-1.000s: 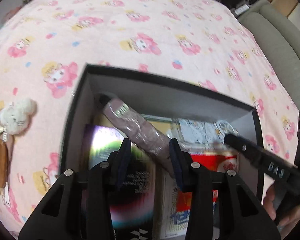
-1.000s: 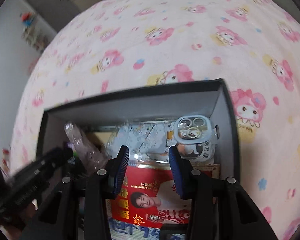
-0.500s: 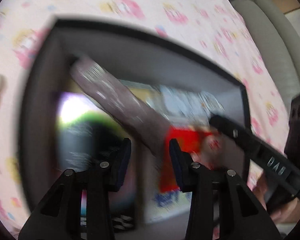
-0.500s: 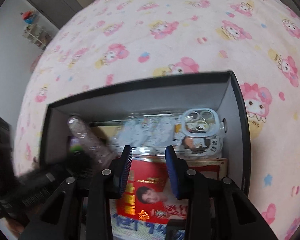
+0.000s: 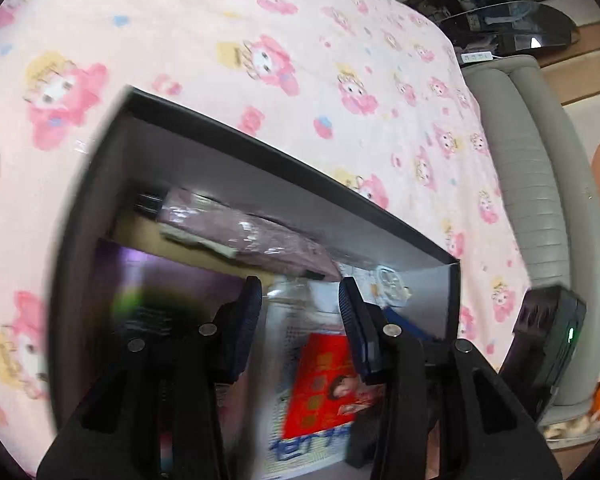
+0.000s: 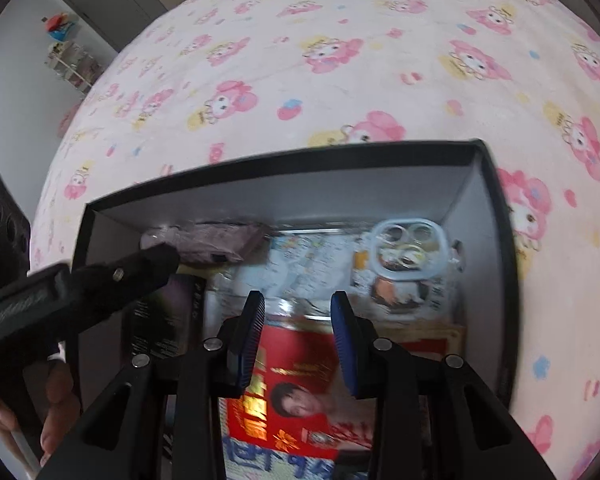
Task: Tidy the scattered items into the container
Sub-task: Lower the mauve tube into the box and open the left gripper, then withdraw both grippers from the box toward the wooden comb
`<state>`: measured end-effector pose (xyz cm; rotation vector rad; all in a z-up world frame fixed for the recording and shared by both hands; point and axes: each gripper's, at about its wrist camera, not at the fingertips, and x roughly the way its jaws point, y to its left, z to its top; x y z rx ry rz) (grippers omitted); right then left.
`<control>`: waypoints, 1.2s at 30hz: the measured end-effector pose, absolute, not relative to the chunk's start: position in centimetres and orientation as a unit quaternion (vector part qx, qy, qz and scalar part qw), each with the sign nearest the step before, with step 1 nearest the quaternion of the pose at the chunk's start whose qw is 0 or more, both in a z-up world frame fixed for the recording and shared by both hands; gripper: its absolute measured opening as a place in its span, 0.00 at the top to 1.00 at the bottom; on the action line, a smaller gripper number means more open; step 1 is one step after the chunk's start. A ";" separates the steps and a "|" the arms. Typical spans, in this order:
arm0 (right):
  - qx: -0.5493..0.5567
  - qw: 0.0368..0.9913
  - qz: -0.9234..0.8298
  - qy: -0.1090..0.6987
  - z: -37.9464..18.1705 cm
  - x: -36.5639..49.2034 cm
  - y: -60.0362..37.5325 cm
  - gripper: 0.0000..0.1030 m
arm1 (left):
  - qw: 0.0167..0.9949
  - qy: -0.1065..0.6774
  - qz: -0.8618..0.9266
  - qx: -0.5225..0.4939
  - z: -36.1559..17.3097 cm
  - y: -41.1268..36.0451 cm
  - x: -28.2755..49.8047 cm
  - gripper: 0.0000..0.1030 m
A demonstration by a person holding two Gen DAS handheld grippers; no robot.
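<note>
Against the far wall of the black box (image 5: 260,160), the plastic-wrapped purple bundle (image 5: 252,236) is now lying flat instead of slanting between the fingers, while the left gripper (image 5: 298,312) and right gripper (image 6: 298,328) are hovering spread and empty, suggesting tidying is nearly finished.

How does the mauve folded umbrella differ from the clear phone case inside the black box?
The mauve folded umbrella is long, opaque and lies along the back wall at the left; the clear phone case is flat, transparent and sits at the back right. Both rest inside the black box, ungripped.
</note>
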<state>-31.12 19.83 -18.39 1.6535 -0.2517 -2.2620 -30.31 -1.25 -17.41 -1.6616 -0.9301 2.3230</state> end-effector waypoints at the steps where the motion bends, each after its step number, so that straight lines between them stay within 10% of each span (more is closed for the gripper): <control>1: 0.574 0.162 -0.797 -0.091 -18.5 -31.3 19.7 0.70 | 0.055 -0.297 0.780 -0.547 -17.2 -1.4 -30.2 0.61; 36: 0.478 0.144 -0.865 -0.056 -11.1 -18.9 17.5 0.64 | 0.101 -0.150 0.854 -0.487 -9.7 1.7 -17.2 0.49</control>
